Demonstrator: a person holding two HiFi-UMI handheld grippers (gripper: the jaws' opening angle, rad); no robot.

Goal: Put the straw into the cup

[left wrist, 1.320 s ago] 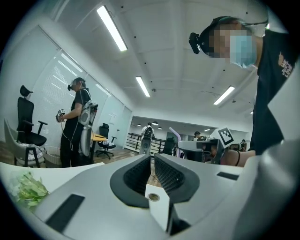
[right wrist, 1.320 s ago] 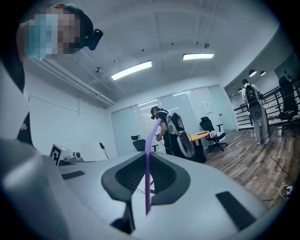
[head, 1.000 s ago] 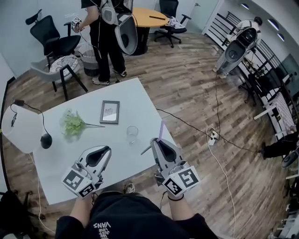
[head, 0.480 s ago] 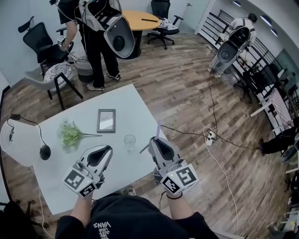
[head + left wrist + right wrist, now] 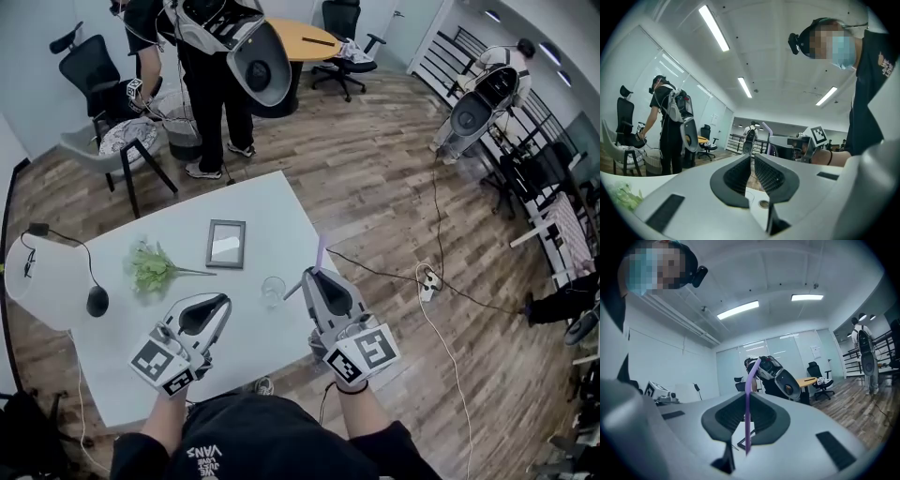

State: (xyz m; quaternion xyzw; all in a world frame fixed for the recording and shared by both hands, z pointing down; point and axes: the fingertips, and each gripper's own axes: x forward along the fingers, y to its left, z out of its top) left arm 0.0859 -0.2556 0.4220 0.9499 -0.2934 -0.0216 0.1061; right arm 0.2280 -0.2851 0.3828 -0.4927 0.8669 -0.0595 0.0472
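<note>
A clear glass cup stands on the white table near its front edge. My right gripper is shut on a purple straw, which sticks up past the jaws; the gripper hangs just right of the cup and a little above it. In the right gripper view the straw runs upright between the closed pads, its top bent. My left gripper hovers left of the cup, jaws together with nothing between them. In the left gripper view the cup is hidden behind the jaws.
On the table lie a small picture frame, a green plant sprig and a black mouse-like object. A white lamp shade overhangs the left edge. A person with a backpack rig stands beyond the table, beside chairs. Cables cross the floor.
The cup now sits closer to my right gripper in the head view. Both grippers keep their grip and pose. The person at the back has shifted.
</note>
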